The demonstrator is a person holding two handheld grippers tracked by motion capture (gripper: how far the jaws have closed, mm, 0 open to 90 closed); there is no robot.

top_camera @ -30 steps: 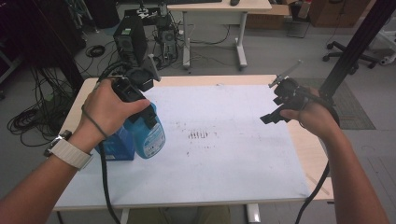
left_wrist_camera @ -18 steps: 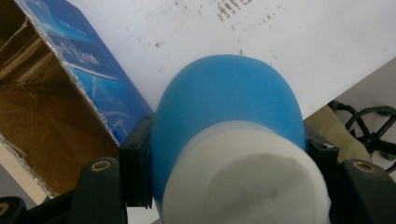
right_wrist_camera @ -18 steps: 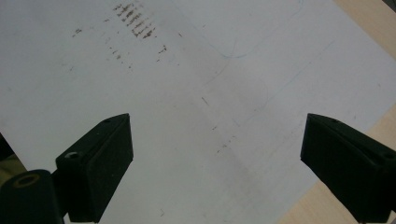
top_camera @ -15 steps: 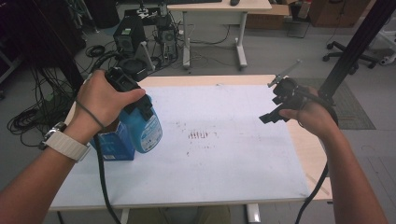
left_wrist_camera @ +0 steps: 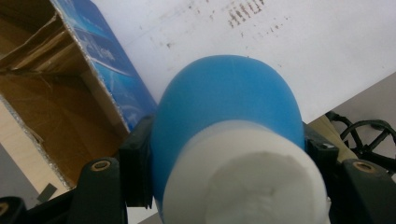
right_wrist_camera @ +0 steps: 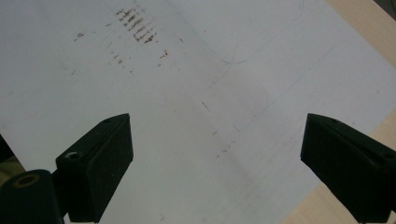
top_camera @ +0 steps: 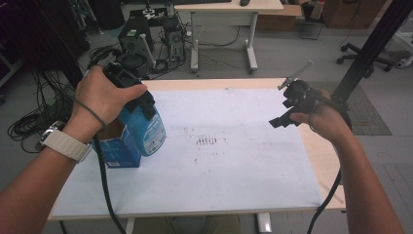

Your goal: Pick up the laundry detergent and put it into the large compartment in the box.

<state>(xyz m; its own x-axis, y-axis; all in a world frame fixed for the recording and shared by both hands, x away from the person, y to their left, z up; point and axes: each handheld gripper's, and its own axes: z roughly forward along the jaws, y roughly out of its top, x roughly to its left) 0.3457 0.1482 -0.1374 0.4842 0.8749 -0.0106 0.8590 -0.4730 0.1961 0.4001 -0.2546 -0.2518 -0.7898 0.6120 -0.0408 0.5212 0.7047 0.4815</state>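
Above the desk's left side, blue bottle (top_camera: 147,130) lifted beside its open carton (top_camera: 117,148)
Left gripper (top_camera: 141,105) clamps its shoulder under the white cap; right gripper (top_camera: 287,113) gapes empty. Likely rigid, slick plastic, so hold near the neck

Grey floor (top_camera: 292,53) under even light. Light desk (top_camera: 229,6) stood far centre; computer tower (top_camera: 134,41) and tangled cables (top_camera: 27,124) far left. Black post (top_camera: 370,44) and office chair (top_camera: 365,51) far right, beside a dark mat (top_camera: 365,112).
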